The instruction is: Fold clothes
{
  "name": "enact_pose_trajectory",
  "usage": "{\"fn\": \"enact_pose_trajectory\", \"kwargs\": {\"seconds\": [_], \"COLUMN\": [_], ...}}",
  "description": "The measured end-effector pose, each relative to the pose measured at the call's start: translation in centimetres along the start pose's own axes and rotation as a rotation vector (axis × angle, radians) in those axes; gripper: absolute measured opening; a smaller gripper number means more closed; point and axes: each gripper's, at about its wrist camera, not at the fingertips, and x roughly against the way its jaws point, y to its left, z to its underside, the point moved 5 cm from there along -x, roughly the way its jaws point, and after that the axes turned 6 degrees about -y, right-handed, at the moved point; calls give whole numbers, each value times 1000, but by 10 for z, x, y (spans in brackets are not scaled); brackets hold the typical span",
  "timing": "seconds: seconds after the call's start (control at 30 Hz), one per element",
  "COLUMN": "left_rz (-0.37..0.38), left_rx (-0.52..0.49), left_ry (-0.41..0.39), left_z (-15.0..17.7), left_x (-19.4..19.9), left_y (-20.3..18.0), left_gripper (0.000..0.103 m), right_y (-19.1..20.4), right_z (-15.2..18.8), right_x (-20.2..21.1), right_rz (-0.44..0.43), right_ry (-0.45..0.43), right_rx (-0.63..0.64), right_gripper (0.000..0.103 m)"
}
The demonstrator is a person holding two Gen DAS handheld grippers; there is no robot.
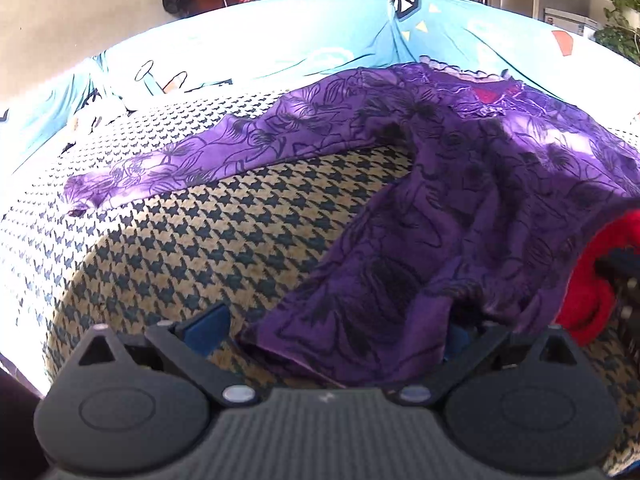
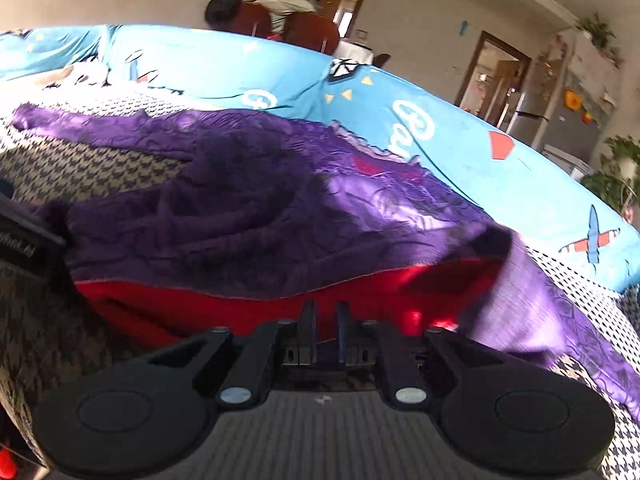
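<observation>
Left wrist: left tongs [image 1: 332,332] gape around purple garment [image 1: 400,240] hem; right tongs [image 2: 323,320] nearly closed, empty; houndstooth cover [image 1: 180,248] bare

purple floral-print cloth garment [image 1: 460,200]: thin, soft, slight sheen where sunlit, draped between the fingers of the matt black plastic left gripper [image 1: 326,332], whose pads are blue. red fabric [image 2: 240,304] just ahead of the matt black right gripper [image 2: 323,320]: smooth, glossy. black-and-cream houndstooth woven cover [image 1: 180,248] underneath: coarse, matt. turquoise printed sheet [image 2: 224,64] beyond: smooth cotton-like.

Left claw [image 1: 332,330]: black linkages, silver rivets, blue pads, ribbed grey housing.
</observation>
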Motion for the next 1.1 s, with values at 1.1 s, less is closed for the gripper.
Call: {"fn": "enact_pose_trajectory", "kwargs": {"seconds": [1.1], "left_rz": [18], "left_rx": [37], "left_ry": [-14], "left_z": [-14], "left_x": [-2], "left_y": [7], "left_gripper": [103], "right_y": [1], "right_z": [7], "right_x": [44], "right_rz": [-210], "right_ry": [30], "right_rx": [-241], "right_gripper": [42]}}
